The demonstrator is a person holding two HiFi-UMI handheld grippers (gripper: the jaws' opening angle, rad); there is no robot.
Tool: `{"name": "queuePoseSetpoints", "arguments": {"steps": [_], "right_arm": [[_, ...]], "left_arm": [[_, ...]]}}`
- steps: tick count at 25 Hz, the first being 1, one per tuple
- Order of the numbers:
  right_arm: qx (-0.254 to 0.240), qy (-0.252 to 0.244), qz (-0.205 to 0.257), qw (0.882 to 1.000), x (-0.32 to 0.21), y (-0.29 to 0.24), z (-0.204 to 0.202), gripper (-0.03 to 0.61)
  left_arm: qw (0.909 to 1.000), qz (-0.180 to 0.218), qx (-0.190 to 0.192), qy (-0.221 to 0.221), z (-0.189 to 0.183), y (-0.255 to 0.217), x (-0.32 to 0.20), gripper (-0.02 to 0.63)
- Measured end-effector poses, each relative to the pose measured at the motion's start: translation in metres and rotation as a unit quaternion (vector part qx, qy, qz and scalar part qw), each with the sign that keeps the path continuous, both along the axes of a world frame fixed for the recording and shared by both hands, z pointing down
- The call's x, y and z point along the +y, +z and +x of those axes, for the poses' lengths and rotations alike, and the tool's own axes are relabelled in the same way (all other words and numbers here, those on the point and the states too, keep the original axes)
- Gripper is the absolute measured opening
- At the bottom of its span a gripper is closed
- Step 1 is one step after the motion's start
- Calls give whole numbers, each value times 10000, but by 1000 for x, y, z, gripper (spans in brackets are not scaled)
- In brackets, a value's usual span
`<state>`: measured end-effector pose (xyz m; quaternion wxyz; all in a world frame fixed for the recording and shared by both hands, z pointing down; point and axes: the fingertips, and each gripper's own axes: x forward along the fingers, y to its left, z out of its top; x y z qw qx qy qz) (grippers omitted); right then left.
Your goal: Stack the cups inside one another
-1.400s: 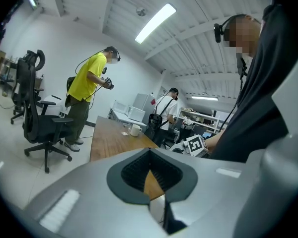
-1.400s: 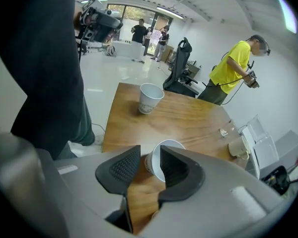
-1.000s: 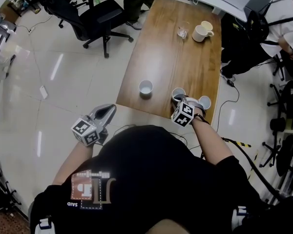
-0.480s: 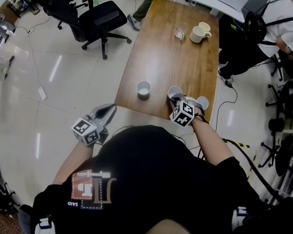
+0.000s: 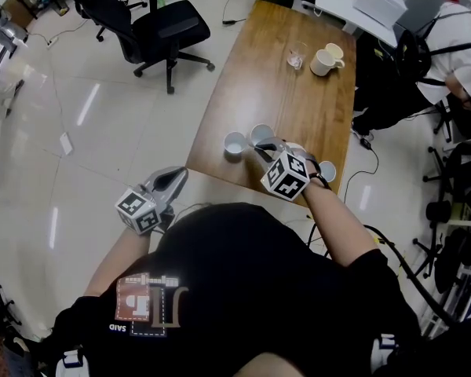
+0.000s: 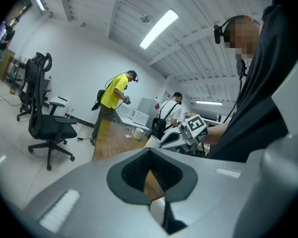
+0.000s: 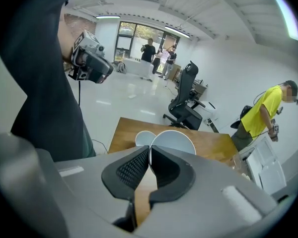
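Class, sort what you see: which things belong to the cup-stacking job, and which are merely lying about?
Belonging: held cup, pinched by its rim in the right tongs; left cup; edge cup.
Lying about: glass; mug; chair.

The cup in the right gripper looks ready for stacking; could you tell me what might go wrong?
The right gripper pinches the held cup only by its rim, so it could tilt or slip out. The other cup stands near the table's edge; an off-centre drop might knock it off.
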<state>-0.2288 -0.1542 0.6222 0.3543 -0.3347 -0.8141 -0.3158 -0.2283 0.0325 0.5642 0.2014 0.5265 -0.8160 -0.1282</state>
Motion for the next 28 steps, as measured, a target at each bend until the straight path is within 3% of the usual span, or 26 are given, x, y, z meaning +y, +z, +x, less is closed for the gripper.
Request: {"name": "queuePoseSetpoints", "arguments": {"steps": [6,12,22,28], "right_arm": [[227,-517,-6,9984,40,9,-20,29],[537,-730,108,9958,59,37,-24,29],[985,-731,275,9921,61,74,-25,31],[965,-420,-253,9941,61,68,-26,91]], "left_arm": [[9996,-31,14,-286,4,3,26,3],[9985,-115,38,-540,6,8,59,3],[9971,-180,159,-724,10,11,80,3],[9966,-171,204,-777,10,8,82,3]]}}
